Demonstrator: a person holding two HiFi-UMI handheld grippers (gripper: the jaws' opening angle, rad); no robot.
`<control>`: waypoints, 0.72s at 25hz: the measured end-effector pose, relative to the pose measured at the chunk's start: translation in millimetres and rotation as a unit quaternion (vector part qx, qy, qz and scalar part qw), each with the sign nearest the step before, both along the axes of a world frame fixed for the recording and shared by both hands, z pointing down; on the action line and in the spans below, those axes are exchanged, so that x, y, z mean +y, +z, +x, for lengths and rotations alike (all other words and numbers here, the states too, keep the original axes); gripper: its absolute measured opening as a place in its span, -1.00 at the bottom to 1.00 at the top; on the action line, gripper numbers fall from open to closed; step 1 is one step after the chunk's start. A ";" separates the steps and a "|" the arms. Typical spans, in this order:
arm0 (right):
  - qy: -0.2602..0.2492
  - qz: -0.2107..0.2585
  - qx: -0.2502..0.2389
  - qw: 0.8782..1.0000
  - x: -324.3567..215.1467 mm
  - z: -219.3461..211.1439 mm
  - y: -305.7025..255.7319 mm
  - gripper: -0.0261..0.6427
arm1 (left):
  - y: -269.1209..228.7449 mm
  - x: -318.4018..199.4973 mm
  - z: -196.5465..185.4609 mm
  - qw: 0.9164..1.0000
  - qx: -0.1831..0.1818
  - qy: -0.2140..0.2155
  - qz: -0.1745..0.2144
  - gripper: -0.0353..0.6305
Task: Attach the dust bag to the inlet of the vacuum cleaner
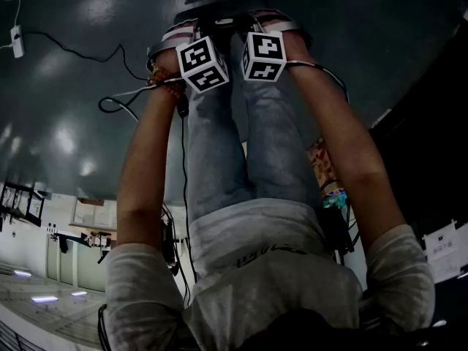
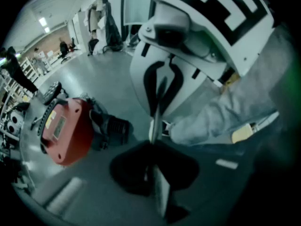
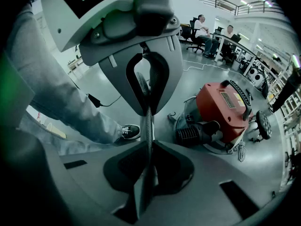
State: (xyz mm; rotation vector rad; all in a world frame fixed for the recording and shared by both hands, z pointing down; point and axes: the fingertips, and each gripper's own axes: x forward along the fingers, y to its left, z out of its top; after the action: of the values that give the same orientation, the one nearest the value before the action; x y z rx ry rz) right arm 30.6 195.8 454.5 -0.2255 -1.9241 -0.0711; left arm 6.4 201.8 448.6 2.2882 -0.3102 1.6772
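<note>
The red vacuum cleaner [image 3: 228, 108] lies on the grey floor, with its black ribbed inlet [image 3: 190, 135] pointing toward me. It also shows in the left gripper view as the red vacuum cleaner [image 2: 66, 131] with the inlet [image 2: 112, 128]. No dust bag is in view. My left gripper [image 2: 155, 134] and right gripper [image 3: 146, 122] are both shut and hold nothing. They face each other, tips close together, above the floor. From the head view, the left gripper [image 1: 202, 64] and right gripper [image 1: 263, 55] hang side by side in front of my knees.
My jeans legs and a dark shoe [image 3: 127, 132] stand close beside the grippers. A black cable [image 1: 110, 104] trails over the floor. People sit at desks [image 3: 202, 27] far behind the vacuum, and shelving [image 2: 14, 93] lines the room's side.
</note>
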 end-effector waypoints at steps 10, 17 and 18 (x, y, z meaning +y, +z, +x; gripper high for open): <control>-0.018 0.009 -0.003 1.000 -12.6 7.1 3.2 -0.82 | 2.2 -14.8 7.8 1.000 -0.001 -0.017 0.012 -0.79; -0.024 0.024 0.002 0.999 -29.6 -5.7 26.5 -0.82 | 25.1 -30.2 -4.8 0.999 0.004 -0.027 0.022 -0.79; -0.024 0.026 0.004 0.999 -33.3 -5.4 29.8 -0.82 | 28.1 -34.3 -4.8 0.999 0.004 -0.025 0.028 -0.79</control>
State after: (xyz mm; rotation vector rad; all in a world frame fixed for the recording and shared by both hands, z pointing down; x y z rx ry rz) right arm 25.2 162.5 484.3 -0.2362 -1.9067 -0.1510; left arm 1.6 167.5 476.7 2.3061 -0.4141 1.6546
